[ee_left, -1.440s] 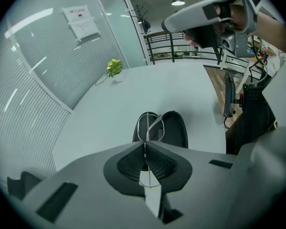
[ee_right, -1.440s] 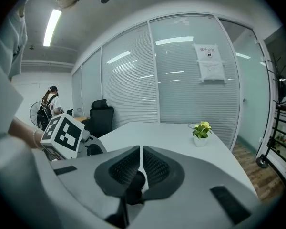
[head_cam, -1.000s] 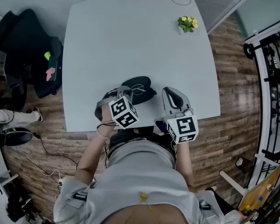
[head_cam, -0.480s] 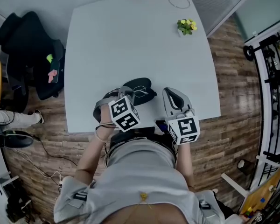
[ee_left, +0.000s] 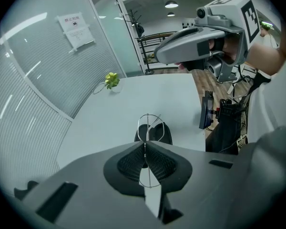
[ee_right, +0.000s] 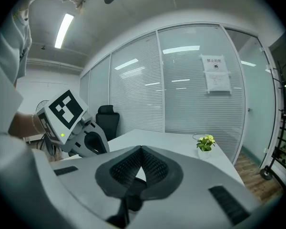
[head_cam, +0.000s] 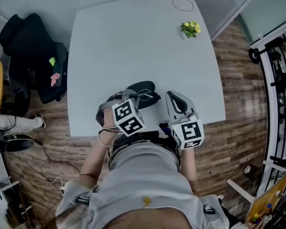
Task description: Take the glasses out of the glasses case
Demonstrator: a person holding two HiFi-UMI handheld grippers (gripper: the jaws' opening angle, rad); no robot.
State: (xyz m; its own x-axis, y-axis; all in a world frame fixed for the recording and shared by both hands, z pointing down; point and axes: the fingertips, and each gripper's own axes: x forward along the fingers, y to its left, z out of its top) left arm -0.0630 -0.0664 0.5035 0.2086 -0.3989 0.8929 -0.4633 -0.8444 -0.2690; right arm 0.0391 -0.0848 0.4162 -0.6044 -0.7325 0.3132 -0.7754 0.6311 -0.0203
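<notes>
Left: my left gripper (head_cam: 131,98), held above the near part of the white table (head_cam: 133,42), has its jaws closed on the thin wire glasses (ee_left: 149,122). Their frame juts past the jaw tips over the black glasses case (head_cam: 147,87), which lies on the table. Right: my right gripper (head_cam: 175,97) hangs just beside the case near the table's front edge, jaws pressed together with nothing between them; a small potted plant (head_cam: 191,26) stands at the far right corner.

Open tabletop (head_cam: 133,46) beyond glasses case (head_cam: 144,87) — plant (head_cam: 190,27), far corner
</notes>
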